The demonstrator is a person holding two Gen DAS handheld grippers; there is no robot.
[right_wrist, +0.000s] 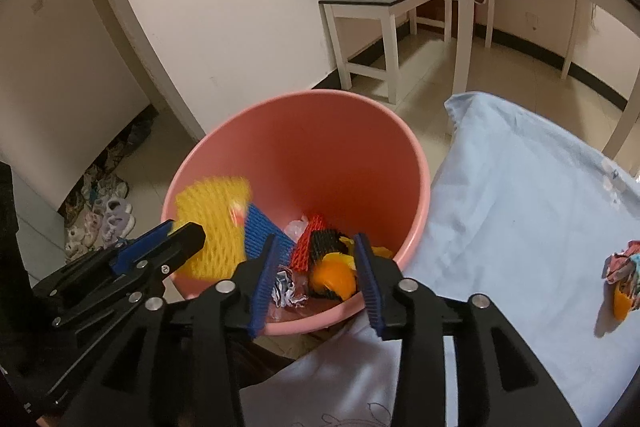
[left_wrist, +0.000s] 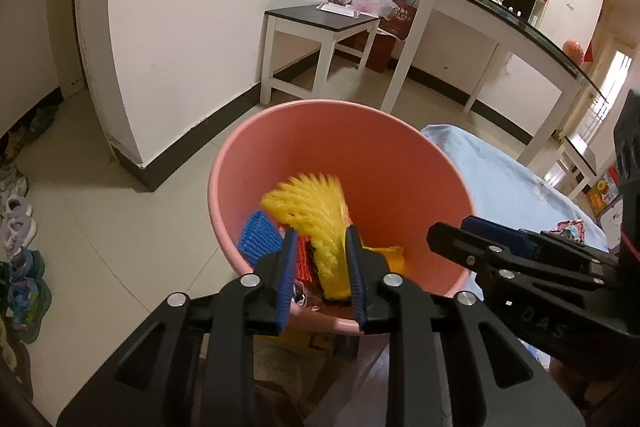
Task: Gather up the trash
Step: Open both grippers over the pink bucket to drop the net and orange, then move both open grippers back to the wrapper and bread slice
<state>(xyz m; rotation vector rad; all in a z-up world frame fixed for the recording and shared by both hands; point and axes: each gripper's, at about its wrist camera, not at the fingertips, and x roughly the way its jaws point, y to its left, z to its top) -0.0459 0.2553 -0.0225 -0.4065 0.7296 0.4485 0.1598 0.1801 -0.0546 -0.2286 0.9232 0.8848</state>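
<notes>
A pink bin [left_wrist: 360, 147] [right_wrist: 320, 147] stands right below both grippers. My left gripper [left_wrist: 320, 239] is open over it. A blurred yellow foam net [left_wrist: 316, 223] [right_wrist: 216, 227] hangs between its pads, with a gap on the left side. My right gripper [right_wrist: 317, 239] is open over the bin's near rim with nothing between its fingers. Inside lie a blue net [right_wrist: 262, 231], a red net [right_wrist: 308, 243], a black net [right_wrist: 326, 243], orange peel [right_wrist: 334, 277] and crumpled foil [right_wrist: 286, 291]. A crumpled colourful wrapper with an orange piece [right_wrist: 624, 279] lies on the cloth to the right.
A light blue cloth [right_wrist: 520, 207] covers the surface right of the bin. A small dark-topped white side table [left_wrist: 320, 23] and a long glass-topped table [left_wrist: 500, 27] stand by the far wall. Shoes [left_wrist: 20, 227] line the floor at the left.
</notes>
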